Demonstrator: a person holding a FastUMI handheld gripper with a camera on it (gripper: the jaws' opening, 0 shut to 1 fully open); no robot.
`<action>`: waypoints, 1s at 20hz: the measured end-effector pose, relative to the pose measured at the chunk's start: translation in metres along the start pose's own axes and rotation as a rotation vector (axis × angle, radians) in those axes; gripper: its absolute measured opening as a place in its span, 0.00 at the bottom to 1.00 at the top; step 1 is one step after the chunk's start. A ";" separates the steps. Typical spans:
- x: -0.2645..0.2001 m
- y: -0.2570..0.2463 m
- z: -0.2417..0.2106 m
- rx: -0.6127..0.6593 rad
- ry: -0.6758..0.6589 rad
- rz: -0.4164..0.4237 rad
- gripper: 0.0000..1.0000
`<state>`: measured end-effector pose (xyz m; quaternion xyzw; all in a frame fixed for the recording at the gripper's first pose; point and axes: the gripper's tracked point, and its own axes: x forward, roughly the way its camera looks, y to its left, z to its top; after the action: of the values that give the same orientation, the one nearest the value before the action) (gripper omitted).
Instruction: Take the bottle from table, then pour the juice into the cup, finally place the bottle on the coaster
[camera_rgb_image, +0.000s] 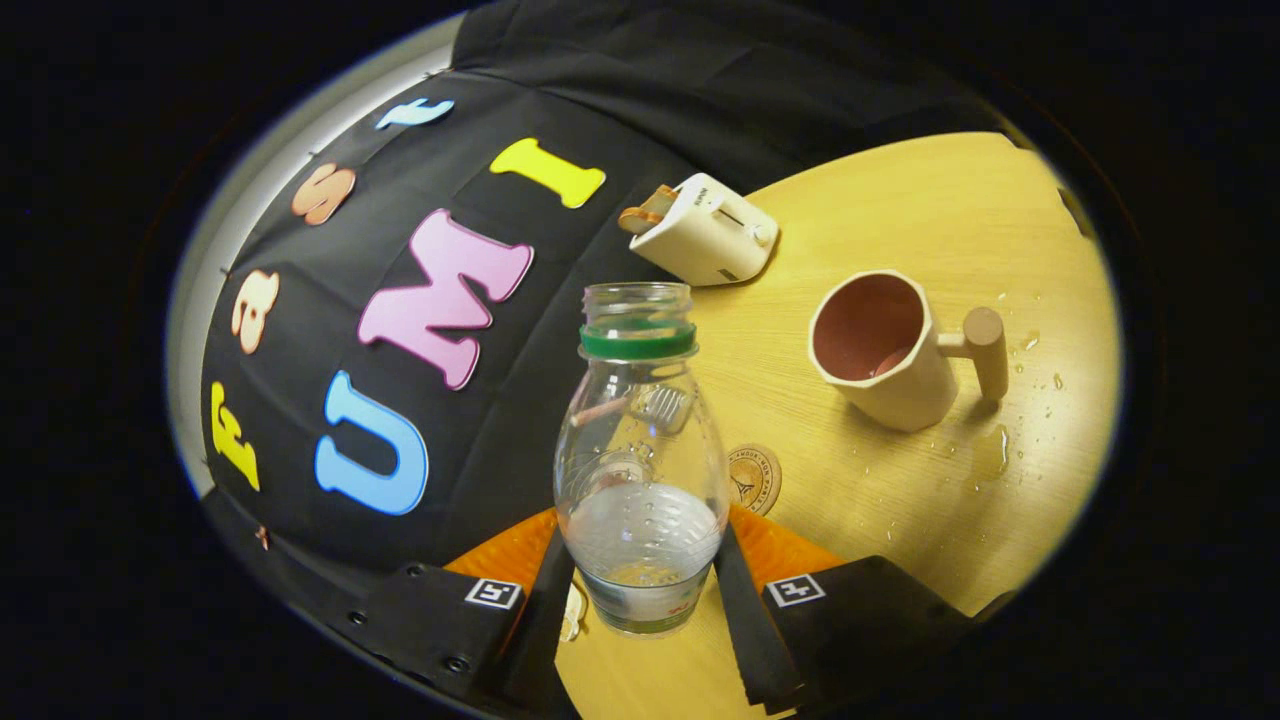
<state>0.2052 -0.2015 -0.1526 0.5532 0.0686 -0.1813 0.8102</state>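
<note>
My gripper (640, 590) is shut on a clear plastic bottle (640, 470) with a green neck ring and no cap; both fingers press on its lower body. A little liquid sits in the bottle's base. The whole view is tilted, and the bottle stands in line with my fingers. Beyond the fingers and to the right, a cream cup (885, 350) with a pinkish inside and a wooden handle stands on the wooden table (900, 220). A round wooden coaster (755, 478) lies on the table just behind the bottle, partly hidden by it.
A cream toaster (705, 230) with bread in its slot stands at the table's far edge, by the black cloth wall. Several drops and a small puddle (990, 450) lie on the table beside the cup.
</note>
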 end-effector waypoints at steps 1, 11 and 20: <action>0.005 -0.008 0.004 0.025 0.003 -0.012 0.73; 0.030 -0.029 0.014 0.229 0.069 -0.043 0.73; 0.032 -0.032 0.002 0.446 0.097 -0.082 0.73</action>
<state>0.2229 -0.2210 -0.1901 0.7233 0.0881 -0.1982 0.6555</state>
